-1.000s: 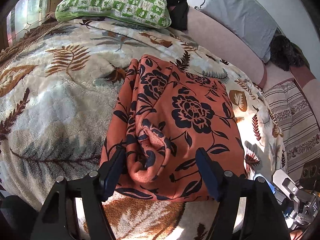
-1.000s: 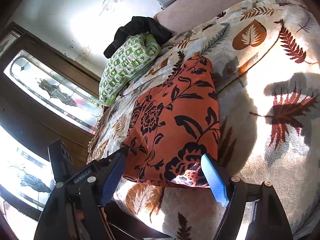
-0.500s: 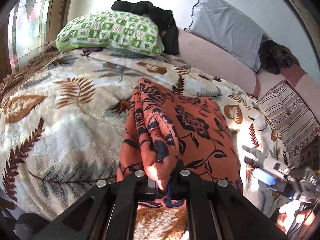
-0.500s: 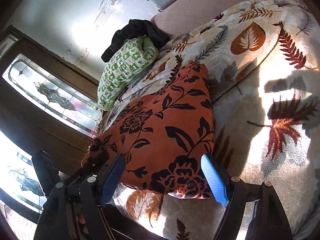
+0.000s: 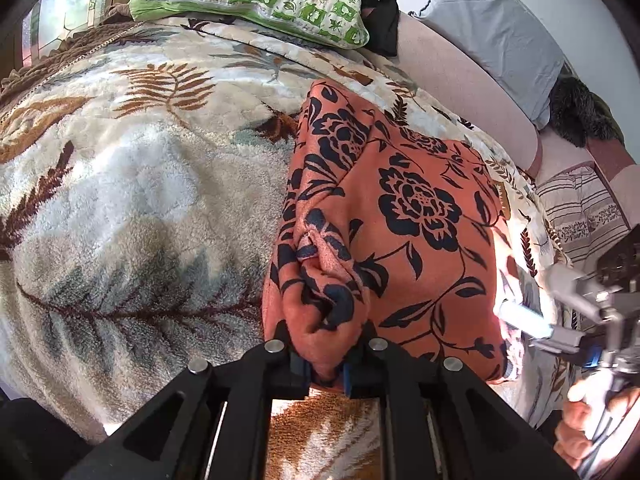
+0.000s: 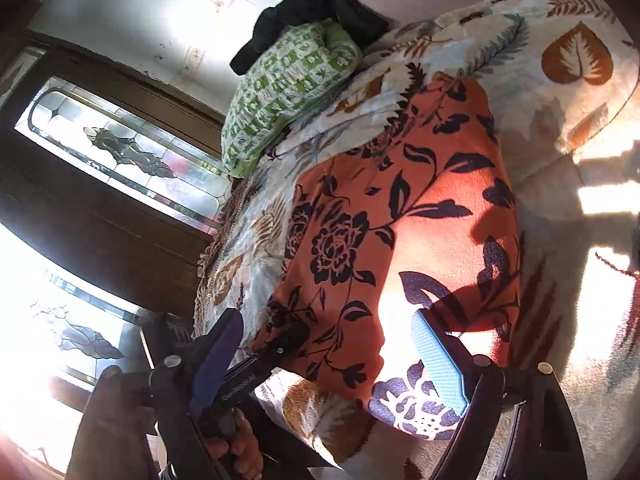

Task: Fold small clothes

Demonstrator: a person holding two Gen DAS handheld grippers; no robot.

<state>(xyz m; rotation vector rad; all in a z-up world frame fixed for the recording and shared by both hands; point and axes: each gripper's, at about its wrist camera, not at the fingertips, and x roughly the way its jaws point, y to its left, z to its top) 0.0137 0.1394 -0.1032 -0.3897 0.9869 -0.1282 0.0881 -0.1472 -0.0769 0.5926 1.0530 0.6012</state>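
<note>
On the leaf-print blanket lies the orange floral garment. Left tongs pinch its bunched near edge, jaws easing apart; right tongs gape, opening, holding nothing.

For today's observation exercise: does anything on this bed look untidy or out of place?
Yes. The orange floral cloth is bunched into a ridge where the left gripper pinches its near edge, and a black garment lies crumpled behind the green pillow.
</note>
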